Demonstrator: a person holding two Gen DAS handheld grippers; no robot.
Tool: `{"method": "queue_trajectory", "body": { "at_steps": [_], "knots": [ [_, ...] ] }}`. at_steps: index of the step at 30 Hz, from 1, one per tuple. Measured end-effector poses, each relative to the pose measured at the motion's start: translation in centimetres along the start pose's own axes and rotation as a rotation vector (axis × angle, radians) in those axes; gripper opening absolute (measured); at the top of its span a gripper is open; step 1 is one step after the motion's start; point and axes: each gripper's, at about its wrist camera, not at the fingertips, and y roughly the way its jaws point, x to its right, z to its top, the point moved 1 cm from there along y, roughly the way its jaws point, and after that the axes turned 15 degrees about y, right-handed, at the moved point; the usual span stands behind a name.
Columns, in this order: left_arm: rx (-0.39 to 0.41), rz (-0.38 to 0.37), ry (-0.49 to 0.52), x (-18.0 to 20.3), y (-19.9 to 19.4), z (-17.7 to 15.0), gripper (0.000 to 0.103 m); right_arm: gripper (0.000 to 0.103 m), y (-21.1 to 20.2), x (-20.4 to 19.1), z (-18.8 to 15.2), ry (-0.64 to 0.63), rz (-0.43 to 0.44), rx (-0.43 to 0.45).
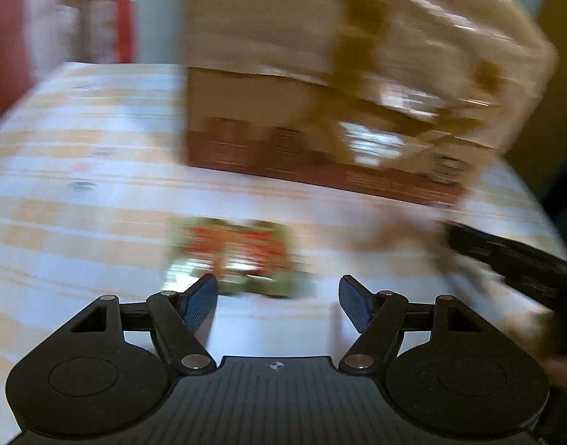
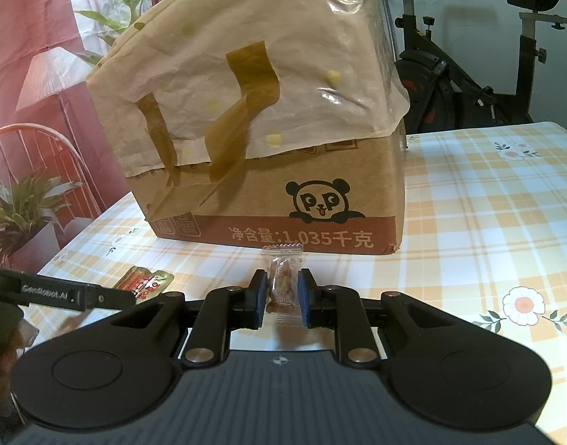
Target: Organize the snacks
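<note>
My right gripper [image 2: 281, 293] is shut on a small clear snack packet [image 2: 282, 282] with brown contents, held upright in front of a cardboard box [image 2: 283, 200]. A green and red snack packet [image 2: 144, 282] lies flat on the checked tablecloth to the left. In the blurred left wrist view that green and red packet [image 1: 235, 256] lies just beyond my left gripper [image 1: 277, 291], which is open with nothing between its blue pads. The left gripper's finger [image 2: 61, 293] reaches in from the left of the right wrist view. The right gripper [image 1: 513, 259] shows at the right edge.
The cardboard box [image 1: 320, 118], printed with a panda and draped with a plastic sheet and brown tape, stands at the table's middle. The orange checked tablecloth [image 2: 487, 222] spreads to the right. An exercise bike [image 2: 468, 74] stands behind; a chair and potted plant [image 2: 20, 207] are left.
</note>
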Motion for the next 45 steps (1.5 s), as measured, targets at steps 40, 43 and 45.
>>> {"method": "queue_trajectory", "body": {
  "at_steps": [40, 43, 45],
  "knots": [
    [-0.011, 0.028, 0.296, -0.6, 2.9, 2.5, 0.047, 0.02, 0.2, 0.0, 0.0, -0.006, -0.003, -0.013],
    [0.018, 0.032, 0.281, -0.2, 2.2, 2.4, 0.03, 0.02, 0.3, 0.1, 0.0, -0.004, -0.002, -0.015],
    [0.016, 0.039, 0.244, -0.1, 2.1, 2.3, 0.03, 0.02, 0.2, 0.1, 0.0, -0.004, 0.0, -0.014]
  ]
}}
